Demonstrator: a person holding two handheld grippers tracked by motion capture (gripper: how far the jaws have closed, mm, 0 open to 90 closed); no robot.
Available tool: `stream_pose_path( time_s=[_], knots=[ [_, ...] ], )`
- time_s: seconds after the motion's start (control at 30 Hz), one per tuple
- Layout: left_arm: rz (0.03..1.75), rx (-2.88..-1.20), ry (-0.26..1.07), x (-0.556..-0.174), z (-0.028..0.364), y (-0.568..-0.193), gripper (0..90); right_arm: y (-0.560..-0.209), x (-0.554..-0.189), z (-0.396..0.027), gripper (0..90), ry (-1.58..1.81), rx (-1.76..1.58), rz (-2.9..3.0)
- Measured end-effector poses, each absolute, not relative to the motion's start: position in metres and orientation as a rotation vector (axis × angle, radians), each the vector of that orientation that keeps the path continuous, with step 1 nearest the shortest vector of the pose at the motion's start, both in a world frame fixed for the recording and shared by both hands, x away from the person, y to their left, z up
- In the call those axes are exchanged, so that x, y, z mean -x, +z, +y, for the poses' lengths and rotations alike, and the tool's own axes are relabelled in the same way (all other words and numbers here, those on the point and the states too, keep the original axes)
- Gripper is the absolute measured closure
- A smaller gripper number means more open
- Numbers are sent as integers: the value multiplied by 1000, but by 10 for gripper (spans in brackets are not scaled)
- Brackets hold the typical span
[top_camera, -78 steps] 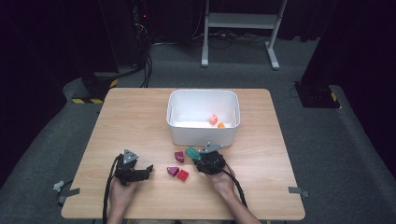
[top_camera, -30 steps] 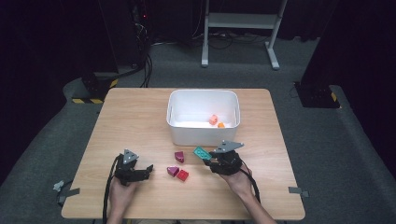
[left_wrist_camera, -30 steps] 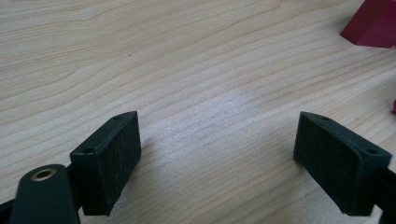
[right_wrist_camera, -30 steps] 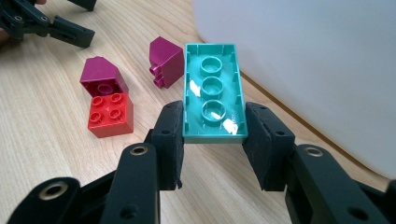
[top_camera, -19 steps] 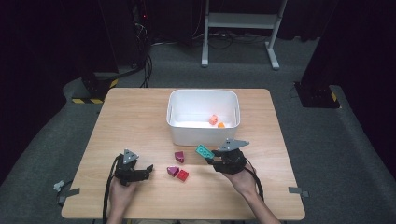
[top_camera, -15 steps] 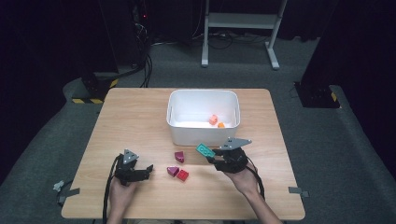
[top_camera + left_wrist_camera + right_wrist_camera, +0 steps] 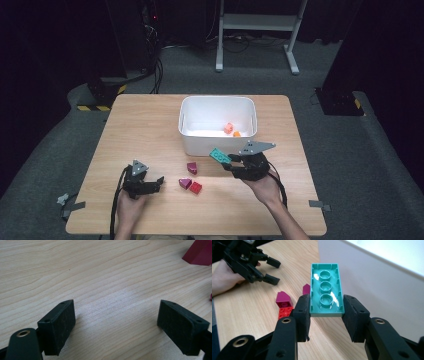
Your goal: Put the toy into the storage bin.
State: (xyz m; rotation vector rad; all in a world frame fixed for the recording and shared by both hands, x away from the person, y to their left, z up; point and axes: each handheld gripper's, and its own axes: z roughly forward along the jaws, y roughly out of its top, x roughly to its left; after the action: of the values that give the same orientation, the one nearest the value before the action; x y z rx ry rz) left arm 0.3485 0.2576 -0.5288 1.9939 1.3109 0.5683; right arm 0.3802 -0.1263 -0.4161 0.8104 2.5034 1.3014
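Note:
My right gripper (image 7: 227,162) is shut on a teal brick (image 7: 220,156) and holds it above the table, just in front of the white bin (image 7: 218,100). In the right gripper view the teal brick (image 7: 325,290) lies underside up between the pads, close to the bin's wall (image 7: 374,285). My left gripper (image 7: 157,182) rests low on the table at the left, jaws open over bare wood (image 7: 116,322). A magenta piece (image 7: 192,168), a second magenta piece (image 7: 185,183) and a red brick (image 7: 195,187) lie between the two grippers.
Inside the bin lie a pink piece (image 7: 228,128) and an orange piece (image 7: 236,133). The left gripper view catches a dark red piece (image 7: 198,253) at its top right. Dark floor, cables and a stand surround the wooden table (image 7: 150,125).
My right gripper has risen from the table with the teal brick and moved a little toward the bin. The left gripper has stayed still.

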Motion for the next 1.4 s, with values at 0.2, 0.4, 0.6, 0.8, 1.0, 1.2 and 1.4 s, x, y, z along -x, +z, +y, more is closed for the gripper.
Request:
stream_pose_path(
  time_s=[0.2, 0.4, 0.6, 0.8, 1.0, 1.2, 1.4],
  knots=[
    [1310, -1998, 569, -348, 258, -529, 151, -404, -381, -128, 591, 1315, -797, 2496],
    [1310, -1997, 569, -348, 258, -529, 152, -386, -387, -133, 590, 1361, -805, 2483],
    [1309, -1997, 569, -348, 258, -529, 152, -364, -397, -139, 591, 1395, -821, 2437],
    [1309, -1998, 569, -348, 258, -529, 152, -351, -410, -138, 591, 1381, -857, 2435],
    [1309, -1998, 569, -348, 258, -529, 152, -348, -425, -133, 590, 1379, -899, 2424],
    [1309, -1998, 569, -348, 258, -529, 152, -349, -437, -130, 591, 1348, -934, 2425],
    [1309, -1997, 569, -348, 258, -529, 152, -351, -448, -126, 590, 1322, -971, 2414]
  ],
)
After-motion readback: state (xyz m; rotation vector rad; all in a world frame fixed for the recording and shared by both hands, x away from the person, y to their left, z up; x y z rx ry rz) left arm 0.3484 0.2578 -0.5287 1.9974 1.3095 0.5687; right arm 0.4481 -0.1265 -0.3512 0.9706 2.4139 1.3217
